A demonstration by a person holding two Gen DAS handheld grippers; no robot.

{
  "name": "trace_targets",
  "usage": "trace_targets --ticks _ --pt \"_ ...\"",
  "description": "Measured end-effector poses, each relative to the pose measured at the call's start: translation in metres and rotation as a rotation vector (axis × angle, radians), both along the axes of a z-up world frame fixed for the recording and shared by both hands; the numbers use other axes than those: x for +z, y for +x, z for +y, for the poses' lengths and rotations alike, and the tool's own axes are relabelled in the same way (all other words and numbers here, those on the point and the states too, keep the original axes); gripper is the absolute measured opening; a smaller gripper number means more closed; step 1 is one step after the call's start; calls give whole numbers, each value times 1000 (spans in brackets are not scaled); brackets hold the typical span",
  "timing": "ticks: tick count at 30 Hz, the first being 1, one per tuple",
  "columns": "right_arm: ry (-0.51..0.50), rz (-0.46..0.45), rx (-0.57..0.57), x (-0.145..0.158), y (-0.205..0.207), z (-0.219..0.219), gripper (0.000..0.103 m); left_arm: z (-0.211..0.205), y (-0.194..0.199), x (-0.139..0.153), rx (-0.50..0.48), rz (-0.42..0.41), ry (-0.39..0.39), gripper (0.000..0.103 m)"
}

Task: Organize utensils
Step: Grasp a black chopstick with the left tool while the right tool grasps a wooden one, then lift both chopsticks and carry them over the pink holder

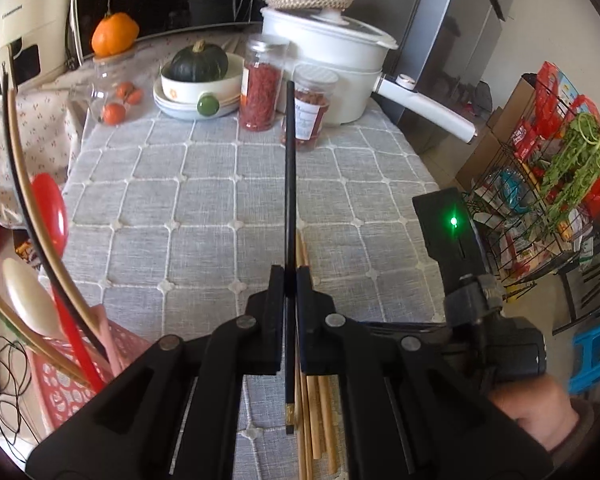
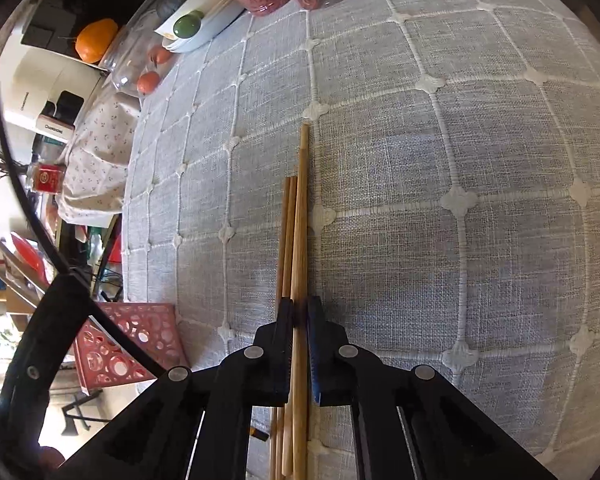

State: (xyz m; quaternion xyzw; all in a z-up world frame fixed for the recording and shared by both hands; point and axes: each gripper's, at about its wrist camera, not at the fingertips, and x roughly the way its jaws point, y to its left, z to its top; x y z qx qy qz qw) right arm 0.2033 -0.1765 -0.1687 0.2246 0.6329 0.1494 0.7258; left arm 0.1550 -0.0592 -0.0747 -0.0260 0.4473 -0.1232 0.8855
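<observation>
The surface (image 1: 204, 184), covered with a grey quilted cloth with white stitched squares, spreads out ahead of both grippers. To the lower left of the left gripper (image 1: 290, 280) stands a pink perforated plastic basket (image 1: 60, 392), which already holds a red plastic spoon (image 1: 52, 208), a cream spoon and some chopsticks. The left gripper is closed narrow on one long black chopstick (image 1: 289, 184), which points straight ahead past its tips toward the two clear jars of red dried goods. Directly under this gripper lie the bamboo chopsticks (image 2: 298, 216) on the cloth. The right gripper (image 2: 300, 312) is closed tight on one long bamboo chopstick (image 2: 303, 168) of this bundle, while the two shorter-looking ones rest just beside its left finger. The risk, I think, is that the thin sticks pivot or slip between the pads, because each is held at only one place; the neighbouring bamboo sticks may also be dragged along when the right one is lifted. The near ends of the bamboo sticks are hidden under the gripper bodies, and the basket is cut off at the frame edge, so its free room cannot be judged.
</observation>
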Motion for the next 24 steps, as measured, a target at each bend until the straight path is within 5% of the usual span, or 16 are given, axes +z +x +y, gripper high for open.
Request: trace_targets --ticks 9,13,24 --pt "-180 -277 70 59 -14 14 7 5 -14 21 -13 -67 -13 6" --pt "-194 -419 123 84 -26 26 6 14 -19 30 -4 -91 -48 6" --pt "-156 -590 25 123 -35 10 6 41 -35 62 38 -185 -105 6"
